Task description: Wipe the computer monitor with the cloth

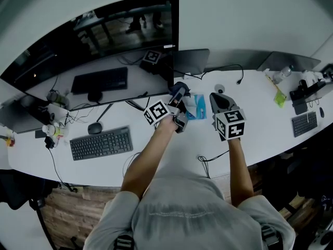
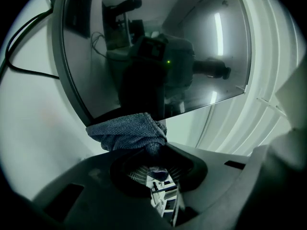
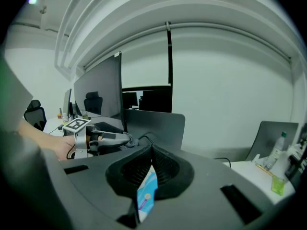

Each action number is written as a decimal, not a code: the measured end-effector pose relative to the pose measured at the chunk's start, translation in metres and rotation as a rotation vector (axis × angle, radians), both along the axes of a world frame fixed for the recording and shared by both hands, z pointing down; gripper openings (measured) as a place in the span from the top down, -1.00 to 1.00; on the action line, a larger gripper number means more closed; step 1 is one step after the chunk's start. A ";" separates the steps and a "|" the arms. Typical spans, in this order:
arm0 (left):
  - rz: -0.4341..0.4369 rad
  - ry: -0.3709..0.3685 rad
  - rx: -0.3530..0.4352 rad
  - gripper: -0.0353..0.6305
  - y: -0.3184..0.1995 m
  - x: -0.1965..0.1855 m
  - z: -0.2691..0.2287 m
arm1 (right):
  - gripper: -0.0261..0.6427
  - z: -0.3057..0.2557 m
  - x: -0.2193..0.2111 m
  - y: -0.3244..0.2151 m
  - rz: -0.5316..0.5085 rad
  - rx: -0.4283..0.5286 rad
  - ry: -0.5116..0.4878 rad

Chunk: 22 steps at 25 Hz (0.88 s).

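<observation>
The big dark monitor (image 1: 93, 40) stands at the back left of the white desk (image 1: 171, 160). My left gripper (image 1: 178, 94) is at the monitor's lower right corner, shut on a grey-blue cloth (image 2: 127, 133). In the left gripper view the cloth is bunched against the lower bezel, with the glossy screen (image 2: 144, 42) filling the view above my left gripper (image 2: 156, 145). My right gripper (image 1: 217, 99) hovers just right of it with its jaws together and nothing gripped at the tips (image 3: 152, 150). A blue-and-white packet (image 1: 196, 107) lies on the desk between the two grippers.
A keyboard (image 1: 101, 143) and mouse (image 1: 94, 128) lie at the front left. A black cable (image 1: 208, 158) runs off the front edge. A grey screen back (image 1: 190, 61) stands behind the grippers. At the far right are a green bottle (image 1: 279, 95) and another keyboard (image 1: 304, 123).
</observation>
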<state>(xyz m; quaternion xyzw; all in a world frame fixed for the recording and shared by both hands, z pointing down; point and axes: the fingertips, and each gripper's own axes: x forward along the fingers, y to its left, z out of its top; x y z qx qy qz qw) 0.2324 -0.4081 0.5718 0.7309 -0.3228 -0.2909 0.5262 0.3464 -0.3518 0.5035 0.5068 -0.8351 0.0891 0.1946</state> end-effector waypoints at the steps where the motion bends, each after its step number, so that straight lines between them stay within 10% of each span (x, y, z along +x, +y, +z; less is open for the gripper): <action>1: 0.007 -0.013 0.002 0.68 0.000 0.000 0.000 | 0.91 -0.001 0.000 0.001 0.000 0.002 0.000; 17: 0.036 -0.005 0.009 0.68 -0.008 0.005 0.001 | 0.91 -0.007 0.006 0.006 0.011 0.014 0.003; 22: 0.178 -0.127 0.007 0.68 -0.003 0.024 0.011 | 0.91 -0.007 0.004 0.002 0.011 0.013 0.001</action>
